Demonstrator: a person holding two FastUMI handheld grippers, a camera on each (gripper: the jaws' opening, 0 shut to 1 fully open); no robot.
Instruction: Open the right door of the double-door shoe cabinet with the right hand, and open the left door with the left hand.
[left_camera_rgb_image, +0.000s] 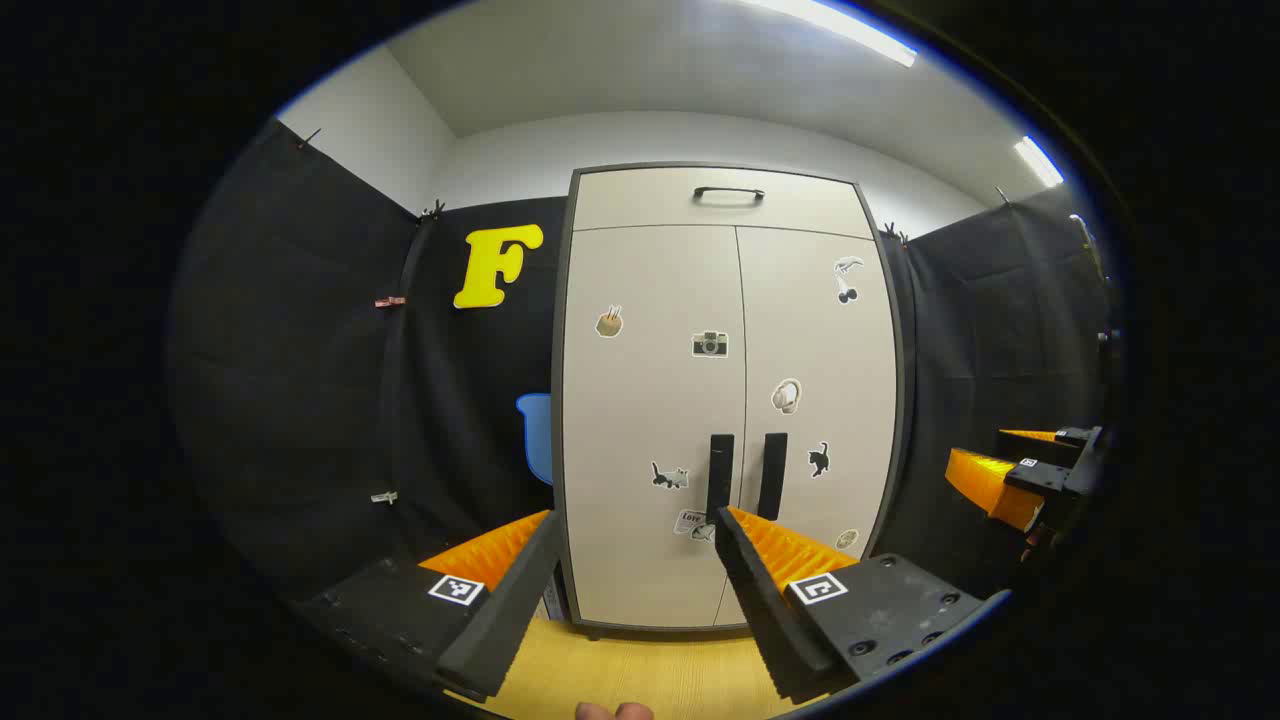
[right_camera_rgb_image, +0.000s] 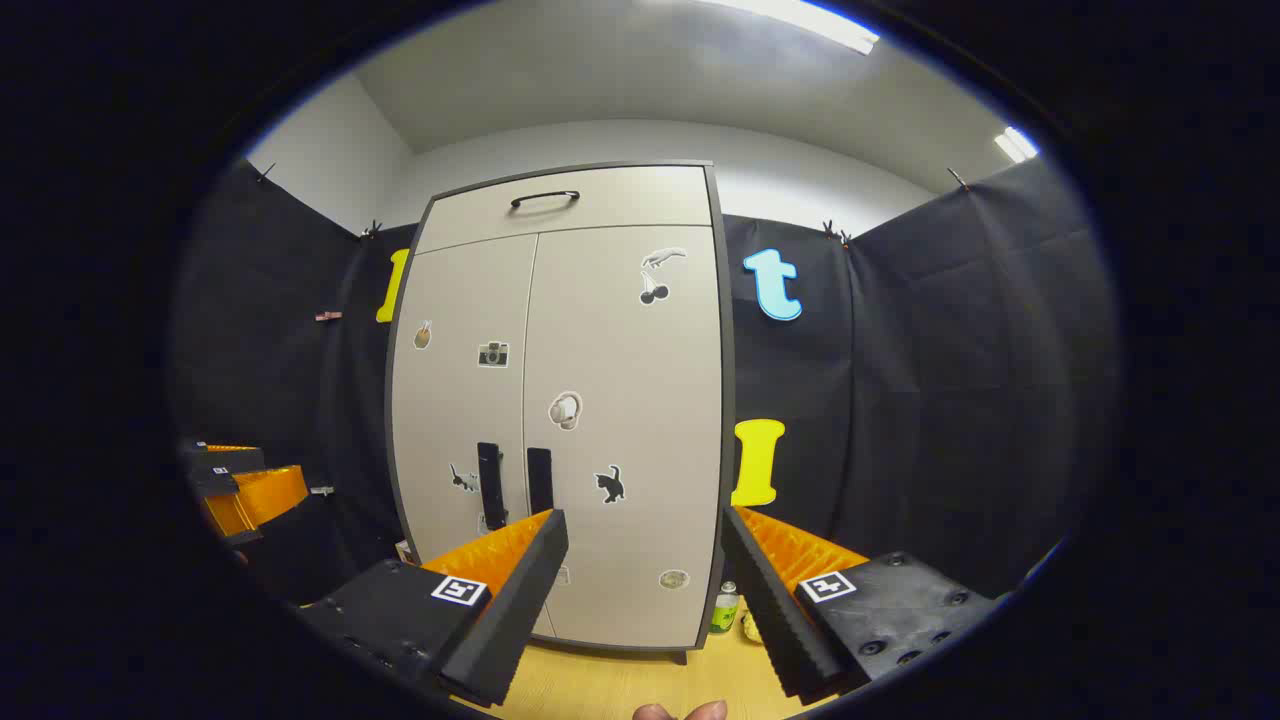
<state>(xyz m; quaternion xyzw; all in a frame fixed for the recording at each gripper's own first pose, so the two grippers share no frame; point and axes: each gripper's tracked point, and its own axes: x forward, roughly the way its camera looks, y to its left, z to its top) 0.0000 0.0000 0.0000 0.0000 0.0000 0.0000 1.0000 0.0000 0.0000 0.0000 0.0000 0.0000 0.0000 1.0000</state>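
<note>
A tall beige shoe cabinet (left_camera_rgb_image: 730, 400) (right_camera_rgb_image: 570, 400) with a dark frame stands ahead, both doors closed and dotted with stickers. Two dark vertical handles meet at the middle seam: the left door handle (left_camera_rgb_image: 719, 472) (right_camera_rgb_image: 489, 485) and the right door handle (left_camera_rgb_image: 772, 474) (right_camera_rgb_image: 540, 480). My left gripper (left_camera_rgb_image: 635, 540) is open, held a short way in front of the left door, touching nothing. My right gripper (right_camera_rgb_image: 645, 540) is open too, facing the right door from a distance. The right gripper (left_camera_rgb_image: 1020, 475) appears at the right edge of the left gripper view, and the left gripper (right_camera_rgb_image: 240, 480) at the left edge of the right gripper view.
A top drawer with a black handle (left_camera_rgb_image: 729, 193) (right_camera_rgb_image: 545, 199) sits above the doors. Black cloth walls stand on both sides. A small green bottle (right_camera_rgb_image: 725, 608) rests on the wooden floor (left_camera_rgb_image: 640, 670) by the cabinet's right foot. A fingertip (right_camera_rgb_image: 680, 711) shows at the bottom edge.
</note>
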